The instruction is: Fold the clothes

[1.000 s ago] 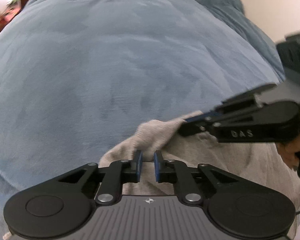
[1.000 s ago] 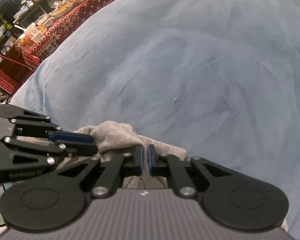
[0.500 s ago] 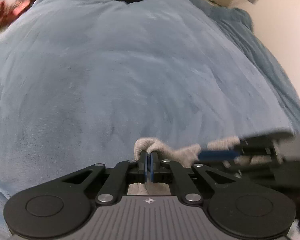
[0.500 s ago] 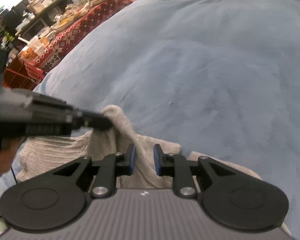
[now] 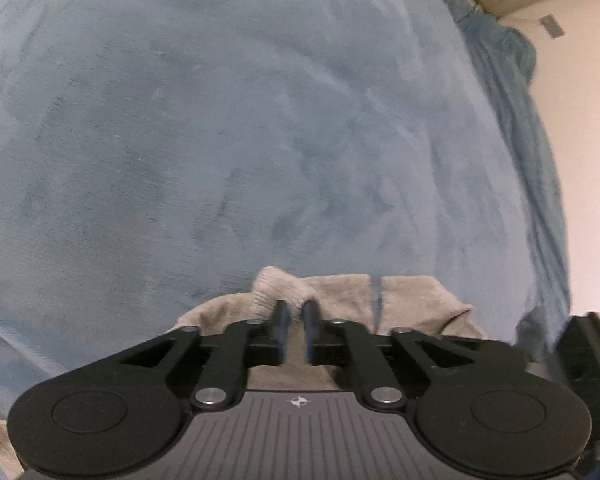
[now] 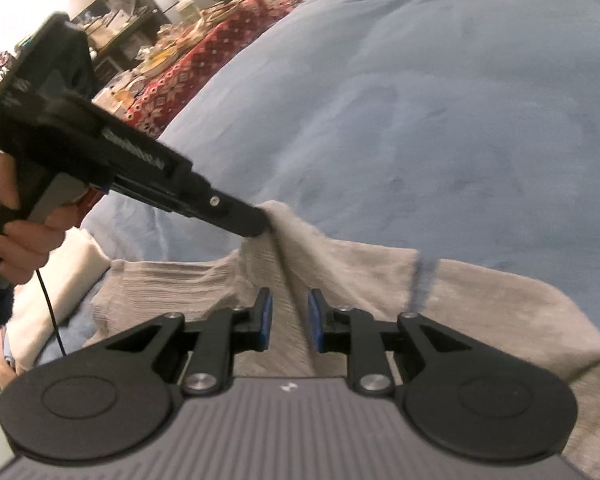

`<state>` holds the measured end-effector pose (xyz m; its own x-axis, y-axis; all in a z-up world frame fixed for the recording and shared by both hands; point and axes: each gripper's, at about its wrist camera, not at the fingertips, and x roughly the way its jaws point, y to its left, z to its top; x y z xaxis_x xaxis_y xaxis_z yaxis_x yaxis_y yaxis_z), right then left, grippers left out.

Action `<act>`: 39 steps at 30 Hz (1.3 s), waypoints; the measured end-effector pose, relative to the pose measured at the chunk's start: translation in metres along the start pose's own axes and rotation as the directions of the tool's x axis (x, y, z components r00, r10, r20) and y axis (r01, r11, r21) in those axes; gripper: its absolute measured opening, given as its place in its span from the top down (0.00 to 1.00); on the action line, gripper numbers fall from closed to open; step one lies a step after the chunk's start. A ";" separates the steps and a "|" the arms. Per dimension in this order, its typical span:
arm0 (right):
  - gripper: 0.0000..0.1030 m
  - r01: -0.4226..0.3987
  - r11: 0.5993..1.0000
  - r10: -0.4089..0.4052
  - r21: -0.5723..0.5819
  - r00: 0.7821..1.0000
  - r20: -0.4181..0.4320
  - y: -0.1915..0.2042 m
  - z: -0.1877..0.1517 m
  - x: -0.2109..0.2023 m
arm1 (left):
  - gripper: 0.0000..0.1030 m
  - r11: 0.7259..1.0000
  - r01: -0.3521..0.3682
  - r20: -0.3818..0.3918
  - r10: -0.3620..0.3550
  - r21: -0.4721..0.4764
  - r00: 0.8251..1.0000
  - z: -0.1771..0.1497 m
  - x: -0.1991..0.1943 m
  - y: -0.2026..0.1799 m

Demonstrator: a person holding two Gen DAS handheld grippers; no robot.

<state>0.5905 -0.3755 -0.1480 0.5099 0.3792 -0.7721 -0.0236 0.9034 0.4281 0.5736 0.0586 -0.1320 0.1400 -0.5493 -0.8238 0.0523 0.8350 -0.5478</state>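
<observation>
The grey ribbed-knit garment (image 6: pixel 440 292) lies rumpled at the near edge of the blue plush bedspread (image 6: pixel 420 100), a fold apparently being set down. The left gripper (image 5: pixel 295 309) is opening, a raised tuft between its fingers; the right gripper (image 6: pixel 289 312) stands spread over cloth, gripping nothing. Next likely: regrasp 2 edges and smooth.

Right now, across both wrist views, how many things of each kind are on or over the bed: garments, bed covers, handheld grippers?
Garments: 1, the grey knit sweater, bunched at the near edge.
Bed covers: 1, the blue plush blanket.
Handheld grippers: 2, the left gripper, jaws opening with a sweater fold between them, and the right gripper, jaws apart over the fabric.
Total: 4.
</observation>
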 end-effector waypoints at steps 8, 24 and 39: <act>0.81 0.013 0.999 -0.013 -0.029 1.000 -0.007 0.003 0.015 0.028 | 0.67 0.995 -0.002 0.083 0.011 -0.105 0.996 -0.017 -0.015 0.033; 0.90 0.084 0.981 -0.086 -0.176 0.996 -0.005 0.023 0.027 0.053 | 0.68 0.962 -0.186 0.047 0.180 0.202 0.983 -0.036 0.013 0.050; 0.97 -0.082 0.983 0.077 -0.167 0.996 -0.036 0.059 0.007 -0.010 | 0.97 0.916 -0.309 0.053 0.306 0.257 0.951 -0.084 -0.046 0.050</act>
<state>0.5898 -0.3269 -0.1118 0.4749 0.4544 -0.7536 -0.2086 0.8901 0.4052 0.4869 0.1225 -0.1338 0.2014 -0.2651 -0.9430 0.2590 0.9428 -0.2098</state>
